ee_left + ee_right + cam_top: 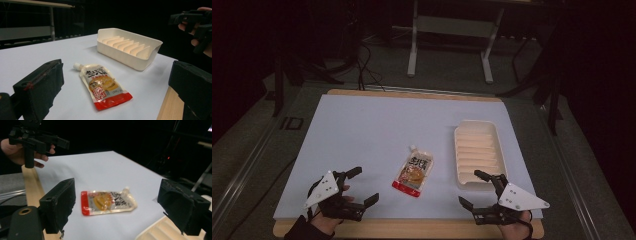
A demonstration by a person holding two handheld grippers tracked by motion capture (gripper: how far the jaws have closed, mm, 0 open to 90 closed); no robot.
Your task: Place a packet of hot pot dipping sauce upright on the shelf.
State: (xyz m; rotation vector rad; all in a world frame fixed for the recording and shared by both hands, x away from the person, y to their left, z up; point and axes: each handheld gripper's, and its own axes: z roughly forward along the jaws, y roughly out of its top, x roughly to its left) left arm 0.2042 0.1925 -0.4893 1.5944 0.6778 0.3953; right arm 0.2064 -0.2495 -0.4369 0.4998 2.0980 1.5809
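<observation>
Pouch lies flat at table centre, tray at its 3 o'clock. L gripper at 8, R gripper at 4, both released, empty.

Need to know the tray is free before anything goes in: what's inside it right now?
The cream tray holds nothing: only its own raised ribs show across the floor. The pouch lies flat on the table beside it. In the left gripper view the near wall hides a strip of floor.

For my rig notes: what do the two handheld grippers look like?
Both the left gripper and right gripper are black, each with two blocky padded fingers and a pale grey three-cornered plate dotted with small holes. A dark sleeve covers the left forearm.
</observation>
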